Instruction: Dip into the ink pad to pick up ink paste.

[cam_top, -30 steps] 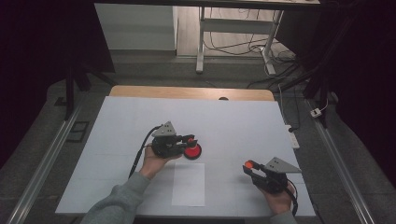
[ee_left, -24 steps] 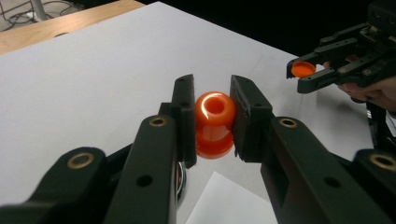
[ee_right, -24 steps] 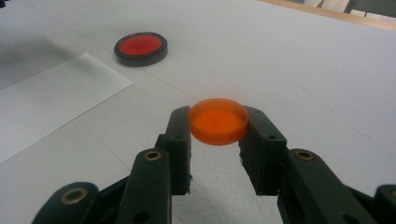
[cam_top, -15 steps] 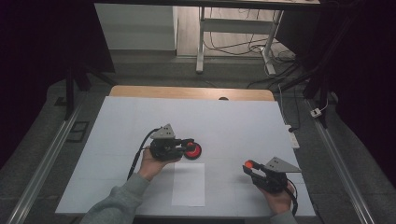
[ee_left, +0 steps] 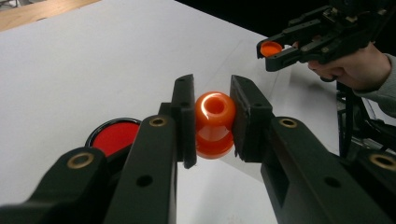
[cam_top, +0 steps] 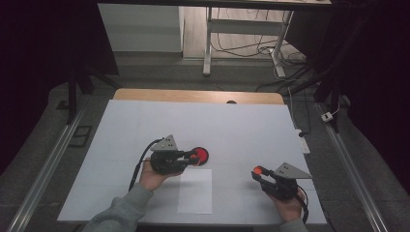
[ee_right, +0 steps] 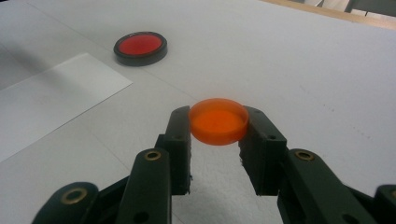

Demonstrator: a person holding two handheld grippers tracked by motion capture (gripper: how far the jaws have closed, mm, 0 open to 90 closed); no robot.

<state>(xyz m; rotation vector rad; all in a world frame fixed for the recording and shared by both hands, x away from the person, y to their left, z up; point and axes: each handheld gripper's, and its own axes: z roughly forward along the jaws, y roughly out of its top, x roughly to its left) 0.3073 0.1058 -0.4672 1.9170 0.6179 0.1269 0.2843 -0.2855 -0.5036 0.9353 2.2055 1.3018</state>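
Pinching an orange spool-shaped piece (ee_left: 214, 125) between its jaws, the left hand-held gripper (cam_top: 192, 158) hung just above the white surface (cam_top: 251, 125), beside a black-rimmed red disc (ee_left: 114, 136). The right hand-held gripper (ee_right: 218, 125), well apart to the right, clamped a flat orange cap (ee_right: 218, 120) above the surface, near a white paper sheet (cam_top: 195, 190).

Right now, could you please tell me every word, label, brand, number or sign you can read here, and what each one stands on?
None: there is no readable text.
The orange stamp in the left claw: plain.
The orange cap in the right claw: plain.
The red ink pad: no marking visible.
The white sheet of paper: blank.
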